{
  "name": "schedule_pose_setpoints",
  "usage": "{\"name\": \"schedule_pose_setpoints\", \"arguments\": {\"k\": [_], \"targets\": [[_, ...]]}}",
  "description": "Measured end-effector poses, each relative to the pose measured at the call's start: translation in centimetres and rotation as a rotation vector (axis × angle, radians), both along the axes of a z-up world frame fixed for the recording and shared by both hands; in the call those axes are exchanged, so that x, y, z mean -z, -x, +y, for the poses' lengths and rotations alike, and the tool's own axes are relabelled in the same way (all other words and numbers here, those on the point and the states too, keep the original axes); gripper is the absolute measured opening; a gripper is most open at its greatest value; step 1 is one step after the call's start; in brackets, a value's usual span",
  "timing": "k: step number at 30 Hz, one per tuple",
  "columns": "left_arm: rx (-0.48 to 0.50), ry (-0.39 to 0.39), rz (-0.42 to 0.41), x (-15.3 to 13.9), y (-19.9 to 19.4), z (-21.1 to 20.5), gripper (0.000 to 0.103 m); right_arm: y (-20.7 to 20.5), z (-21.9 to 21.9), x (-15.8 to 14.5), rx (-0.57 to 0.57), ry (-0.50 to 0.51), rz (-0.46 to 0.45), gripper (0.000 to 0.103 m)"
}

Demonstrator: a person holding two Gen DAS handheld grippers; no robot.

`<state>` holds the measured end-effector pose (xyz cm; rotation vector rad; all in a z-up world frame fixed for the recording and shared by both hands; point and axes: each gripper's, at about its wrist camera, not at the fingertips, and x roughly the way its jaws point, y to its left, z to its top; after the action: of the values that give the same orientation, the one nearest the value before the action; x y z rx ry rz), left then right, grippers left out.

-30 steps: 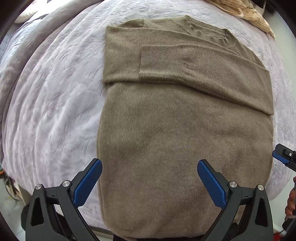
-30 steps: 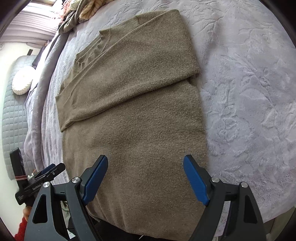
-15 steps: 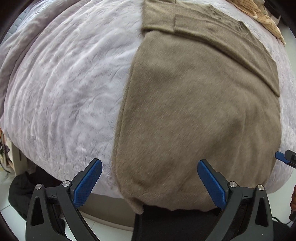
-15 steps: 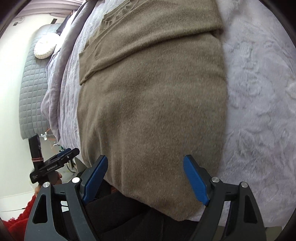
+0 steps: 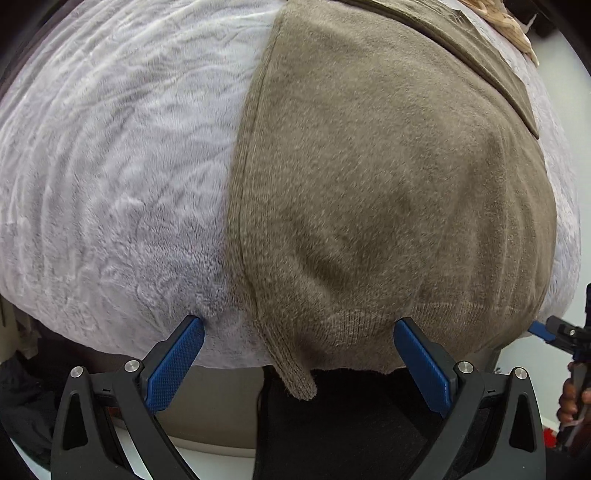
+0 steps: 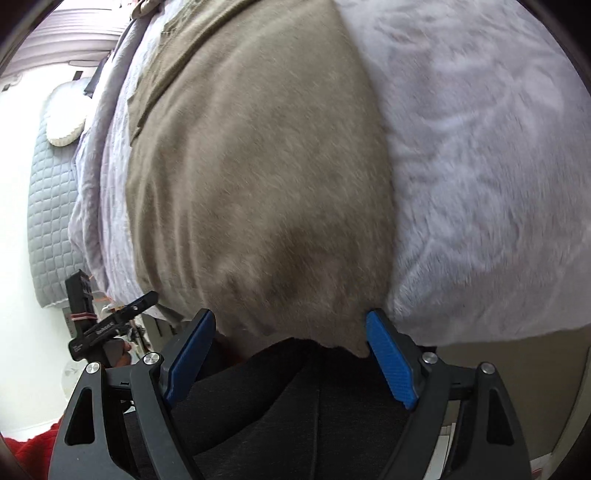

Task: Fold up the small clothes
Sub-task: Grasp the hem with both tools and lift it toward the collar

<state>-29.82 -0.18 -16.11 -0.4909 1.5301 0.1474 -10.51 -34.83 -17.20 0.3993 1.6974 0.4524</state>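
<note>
An olive-brown knit sweater (image 5: 388,177) lies flat on the bed with its sleeves folded across the chest; its ribbed hem hangs over the bed's near edge. It also shows in the right wrist view (image 6: 258,177). My left gripper (image 5: 299,328) is open, its blue pads straddling the hem's left corner. My right gripper (image 6: 291,328) is open, straddling the hem's right corner, the right pad (image 6: 388,362) just beside it. Neither holds cloth.
A pale lilac plush blanket (image 5: 110,166) covers the bed, also seen in the right wrist view (image 6: 480,184). A beige garment (image 5: 506,22) lies at the far end. A grey quilted headboard (image 6: 51,192) and a white pillow (image 6: 66,114) stand at left. Dark cloth (image 6: 295,406) lies below the edge.
Both grippers have dropped down and closed in on the sweater's hem at the bed's near edge. The jaws stayed open.
</note>
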Motion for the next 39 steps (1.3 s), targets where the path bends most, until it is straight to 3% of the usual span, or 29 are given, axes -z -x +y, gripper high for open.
{"name": "schedule_pose_setpoints", "arguments": {"k": [4, 6, 8, 9, 10, 11, 12, 18, 24, 30, 35, 39], "targets": [[-0.026, 0.044, -0.026, 0.9, 1.1, 1.4, 0.102, 1.3, -0.9, 1.5, 0.037, -0.003, -0.015, 0.086], [-0.021, 0.044, -0.021, 1.3, 1.9, 1.2, 0.089, 1.5, -0.9, 2.4, 0.08, -0.051, -0.001, 0.086], [-0.015, 0.055, -0.018, 1.8, 2.8, 1.1, 0.07, 1.9, -0.9, 3.1, 0.121, -0.107, 0.025, 0.084], [-0.012, 0.078, -0.032, 2.0, 2.7, 0.9, 0.062, 2.1, -0.8, 3.3, 0.134, -0.126, 0.035, 0.071], [-0.007, 0.112, -0.046, 2.2, 3.2, 0.6, 0.038, 2.4, -0.8, 3.4, 0.142, -0.135, 0.047, 0.057], [-0.001, 0.159, -0.061, 2.5, 3.2, 0.7, 0.014, 2.6, -0.7, 3.6, 0.147, -0.129, 0.055, 0.021], [0.005, 0.204, -0.074, 2.5, 3.7, 0.7, 0.011, 3.0, -0.8, 3.4, 0.156, -0.135, 0.058, 0.012], [-0.009, 0.337, -0.212, -0.4, 6.7, 1.9, 0.011, 4.2, -1.4, -0.3, 0.28, -0.337, -0.013, 0.011], [-0.026, 0.39, -0.318, -3.9, 7.1, 3.8, 0.011, 4.4, -0.8, -2.5, 0.385, -0.487, -0.033, 0.011], [-0.039, 0.422, -0.374, -4.8, 4.4, 5.6, 0.011, 1.7, 0.1, -4.7, 0.392, -0.58, -0.053, 0.012], [-0.075, 0.444, -0.414, -9.1, 0.2, 7.4, 0.011, -3.5, 0.3, -7.1, 0.381, -0.64, -0.087, 0.012], [-0.103, 0.428, -0.441, -10.7, -5.0, 8.4, 0.011, -8.1, 0.6, -8.6, 0.413, -0.704, -0.11, 0.011]]}}
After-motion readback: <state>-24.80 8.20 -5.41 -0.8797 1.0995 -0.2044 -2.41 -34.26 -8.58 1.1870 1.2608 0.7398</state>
